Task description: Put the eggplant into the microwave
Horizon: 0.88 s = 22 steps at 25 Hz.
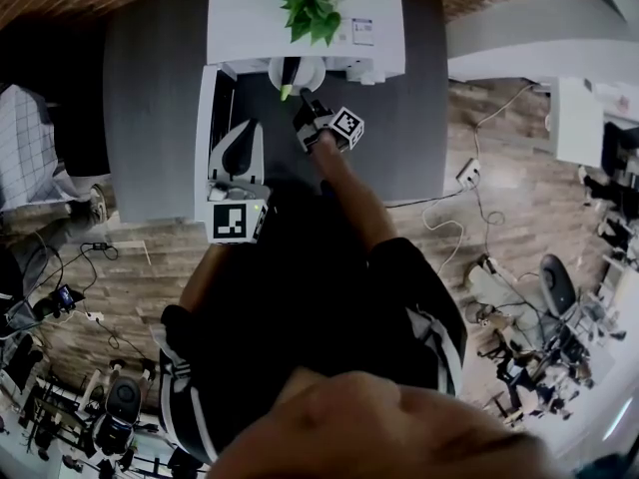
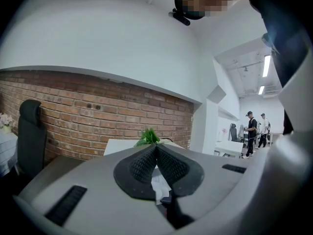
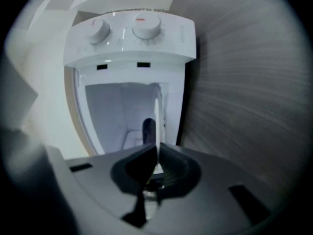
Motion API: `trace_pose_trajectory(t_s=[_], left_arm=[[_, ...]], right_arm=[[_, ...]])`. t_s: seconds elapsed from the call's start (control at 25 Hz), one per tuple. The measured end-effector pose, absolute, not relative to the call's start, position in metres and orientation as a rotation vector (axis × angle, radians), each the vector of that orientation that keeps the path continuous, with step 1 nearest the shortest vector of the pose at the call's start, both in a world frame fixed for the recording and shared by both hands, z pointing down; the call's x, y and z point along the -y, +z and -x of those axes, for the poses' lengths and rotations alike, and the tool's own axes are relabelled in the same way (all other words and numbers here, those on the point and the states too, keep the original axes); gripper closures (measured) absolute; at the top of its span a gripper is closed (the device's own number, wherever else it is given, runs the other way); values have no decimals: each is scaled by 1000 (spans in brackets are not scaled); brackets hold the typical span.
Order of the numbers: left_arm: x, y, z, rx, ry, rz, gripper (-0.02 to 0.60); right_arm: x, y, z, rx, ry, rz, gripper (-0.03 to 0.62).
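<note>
The white microwave (image 1: 250, 18) stands at the far end of a grey table, its door (image 1: 205, 138) swung open to the left. A dark eggplant (image 1: 290, 71) with a green stem lies on a white plate (image 1: 312, 68) at the mouth of the cavity. My right gripper (image 1: 303, 103) is shut on the plate's near rim. In the right gripper view the plate (image 3: 156, 111) shows edge-on, running from my right gripper (image 3: 157, 146) into the cavity, with the eggplant (image 3: 148, 130) beside it. My left gripper (image 1: 243, 128) hangs beside the open door, its pads (image 2: 142, 163) closed together and holding nothing.
A green plant (image 1: 310, 6) sits on top of the microwave. Two control knobs (image 3: 146, 26) are on its front panel. The grey table (image 1: 399, 138) has a white power strip (image 1: 467, 175) at its right edge. Cables and chairs lie on the wood floor around me.
</note>
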<state>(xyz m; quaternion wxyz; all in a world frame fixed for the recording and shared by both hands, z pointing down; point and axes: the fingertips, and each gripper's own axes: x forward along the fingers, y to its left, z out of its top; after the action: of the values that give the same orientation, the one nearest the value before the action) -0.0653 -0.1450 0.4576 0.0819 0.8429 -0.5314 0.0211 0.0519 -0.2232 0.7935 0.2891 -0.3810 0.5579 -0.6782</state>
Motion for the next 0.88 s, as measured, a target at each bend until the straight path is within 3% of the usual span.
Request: trace_pose_trajectory(t_s=[0.88], left_arm=[[157, 473, 72, 1582, 99, -2469, 546]], right_arm=[[262, 801, -46, -1445, -1814, 1035, 554]])
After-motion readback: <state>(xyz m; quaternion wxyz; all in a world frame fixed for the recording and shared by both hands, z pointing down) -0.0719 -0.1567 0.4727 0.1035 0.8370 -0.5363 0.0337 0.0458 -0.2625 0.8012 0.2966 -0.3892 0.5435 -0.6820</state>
